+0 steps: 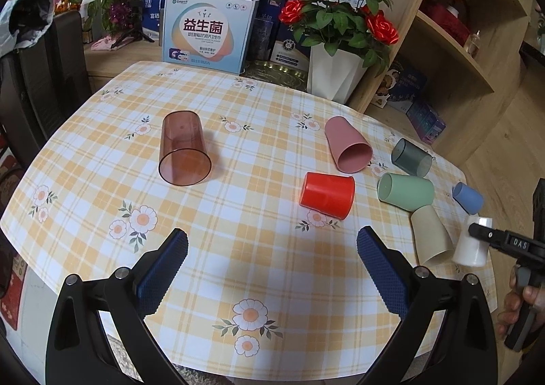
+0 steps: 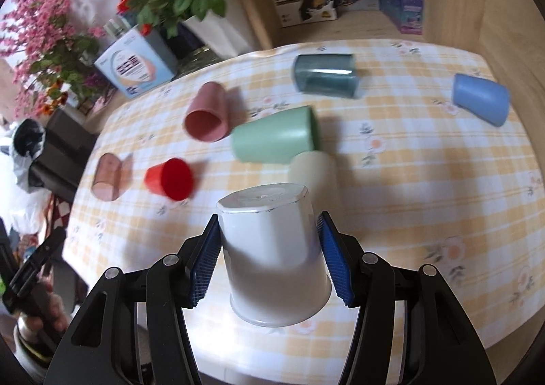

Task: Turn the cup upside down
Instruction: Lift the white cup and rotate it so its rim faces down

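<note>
Our right gripper (image 2: 269, 259) pinching the white cup (image 2: 272, 255) base-up, its rim blurred, our left gripper (image 1: 272, 269) spread above the tablecloth (image 1: 238, 248).

The left gripper (image 1: 272, 260) is held open above the checked tablecloth (image 1: 218, 221), nothing between its fingers. At the far right, a white cup (image 1: 471, 245) is gripped by the right gripper (image 1: 483, 230), beside a beige cup (image 1: 430, 236).
</note>
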Demonstrator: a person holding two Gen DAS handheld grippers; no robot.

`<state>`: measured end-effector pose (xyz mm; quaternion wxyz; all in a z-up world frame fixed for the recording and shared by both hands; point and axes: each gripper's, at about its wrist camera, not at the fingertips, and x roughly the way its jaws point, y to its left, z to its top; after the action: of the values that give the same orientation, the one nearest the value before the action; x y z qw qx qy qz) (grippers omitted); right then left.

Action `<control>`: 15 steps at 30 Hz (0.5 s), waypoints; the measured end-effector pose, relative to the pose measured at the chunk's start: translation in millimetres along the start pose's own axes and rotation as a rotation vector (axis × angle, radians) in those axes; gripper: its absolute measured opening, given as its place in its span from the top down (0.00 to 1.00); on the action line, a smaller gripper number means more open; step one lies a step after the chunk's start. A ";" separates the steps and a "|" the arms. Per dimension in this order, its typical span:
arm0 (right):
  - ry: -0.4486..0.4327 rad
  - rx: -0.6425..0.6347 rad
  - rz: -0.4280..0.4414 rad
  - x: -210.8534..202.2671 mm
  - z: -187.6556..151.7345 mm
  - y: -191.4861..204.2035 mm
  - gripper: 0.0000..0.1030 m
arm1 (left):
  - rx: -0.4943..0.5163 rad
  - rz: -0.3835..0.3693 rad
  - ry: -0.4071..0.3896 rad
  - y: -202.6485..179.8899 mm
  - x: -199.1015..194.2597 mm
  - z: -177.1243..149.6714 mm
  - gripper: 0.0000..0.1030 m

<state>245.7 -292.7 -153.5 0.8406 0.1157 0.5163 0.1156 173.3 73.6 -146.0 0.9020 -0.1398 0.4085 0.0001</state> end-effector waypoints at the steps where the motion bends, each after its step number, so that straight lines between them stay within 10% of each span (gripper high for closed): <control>1: 0.007 0.001 0.013 2.9 -2.7 4.7 0.47 | -0.004 0.000 0.002 1.0 0.3 -0.4 0.06; 15: 0.230 -0.101 0.181 104.2 -48.3 127.3 0.47 | -0.067 0.054 0.014 32.5 1.4 -2.3 0.06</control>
<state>238.8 -135.8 -222.4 0.7667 0.1056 0.5904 0.2293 168.8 104.1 -156.7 0.8937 -0.1589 0.4180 0.0374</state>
